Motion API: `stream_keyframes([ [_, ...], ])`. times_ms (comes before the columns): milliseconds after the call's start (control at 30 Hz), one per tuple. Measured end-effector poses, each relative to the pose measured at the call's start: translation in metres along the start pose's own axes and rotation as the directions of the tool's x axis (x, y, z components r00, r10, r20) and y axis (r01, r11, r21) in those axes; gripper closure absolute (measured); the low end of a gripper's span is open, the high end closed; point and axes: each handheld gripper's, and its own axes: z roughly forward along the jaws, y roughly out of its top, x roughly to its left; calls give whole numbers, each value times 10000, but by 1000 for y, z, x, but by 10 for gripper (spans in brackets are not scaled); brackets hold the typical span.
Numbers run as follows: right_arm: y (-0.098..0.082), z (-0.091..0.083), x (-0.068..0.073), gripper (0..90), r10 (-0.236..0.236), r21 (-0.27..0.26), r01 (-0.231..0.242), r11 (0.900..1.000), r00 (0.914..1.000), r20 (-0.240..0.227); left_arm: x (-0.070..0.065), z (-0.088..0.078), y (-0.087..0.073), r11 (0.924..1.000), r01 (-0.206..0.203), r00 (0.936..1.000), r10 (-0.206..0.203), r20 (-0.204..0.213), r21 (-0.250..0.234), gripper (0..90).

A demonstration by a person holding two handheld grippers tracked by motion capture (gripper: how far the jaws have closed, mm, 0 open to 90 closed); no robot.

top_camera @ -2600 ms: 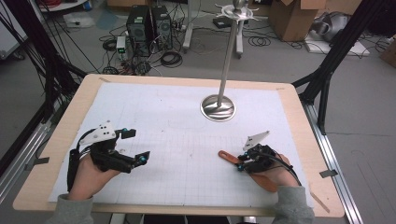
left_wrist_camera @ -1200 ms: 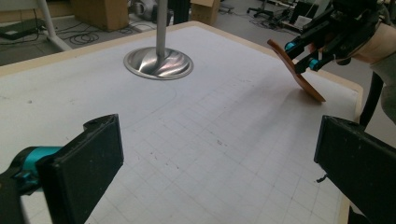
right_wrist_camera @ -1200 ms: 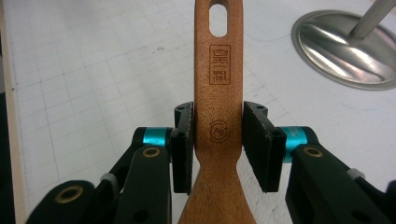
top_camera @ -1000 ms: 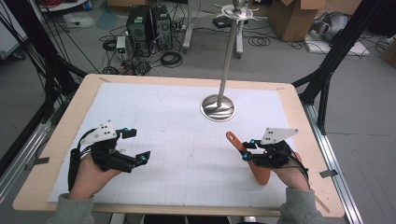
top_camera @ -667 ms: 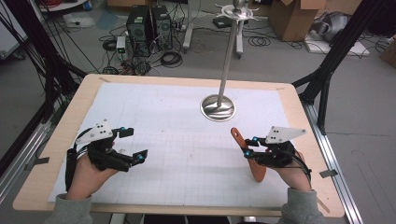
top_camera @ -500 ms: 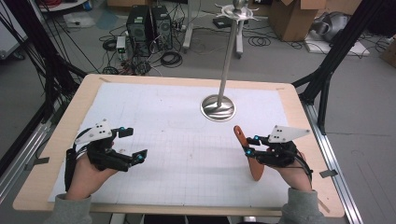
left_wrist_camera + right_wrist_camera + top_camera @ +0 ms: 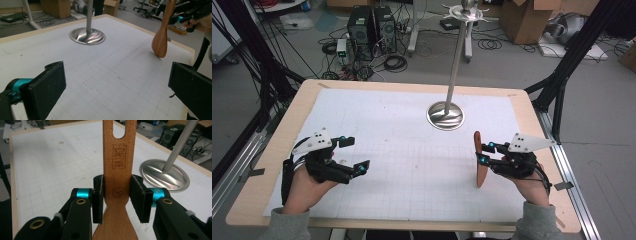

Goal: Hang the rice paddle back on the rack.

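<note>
Spatula: wooden spatula (image 7: 117, 167), flat, smooth and reddish-brown, with a straight handle that has a slotted hole near its end and a burnt-in stamp; it widens into a rounded blade (image 7: 160, 45).
Spatula position: held upright near the right side of the table, blade tip touching or just above the mat (cannot tell which), handle end up, seen at (image 7: 480, 160) in the high view.
Right gripper: right gripper (image 7: 117, 197) pinches the spatula handle by its two edges, just above where it flares; both black padded jaws press flat against the wood.
Left gripper: left gripper (image 7: 117, 90) has its jaws spread wide with nothing between them; the pads are matte black blocks with a teal collar behind one; it sits over the mat at the left front, at (image 7: 352, 155) in the high view.
Stand: metal stand (image 7: 445, 115), a polished dished round base with a slim upright pole and a pronged disc at the top, on the far middle of the mat, well apart from both grippers.
Surface: white gridded mat (image 7: 412, 150), faintly scuffed, on a pale wooden table (image 7: 287, 125) with rounded corners.
Room: grey floor with computer towers (image 7: 372, 25), loose cables and cardboard boxes (image 7: 527, 20) beyond the table; black frame struts at both sides.
</note>
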Motion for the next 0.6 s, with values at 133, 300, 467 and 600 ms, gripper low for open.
stream_keyframes([
  [133,1,-4,-1,650,133,-318,-129,9994,9998,112,0,1,0,10000,-8,10000,8,3,39,18],
  [300,0,-7,-3,649,283,-561,-273,9981,9994,181,0,2,0,10000,-18,10000,18,1,43,17],
  [467,-1,-8,-4,650,405,-591,-390,9975,9988,257,-2,3,0,9999,-38,10000,38,37,99,17],
  [600,-1,-9,-4,650,457,-641,-435,9970,9984,330,-3,4,1,9999,-97,9999,97,83,71,17],
])
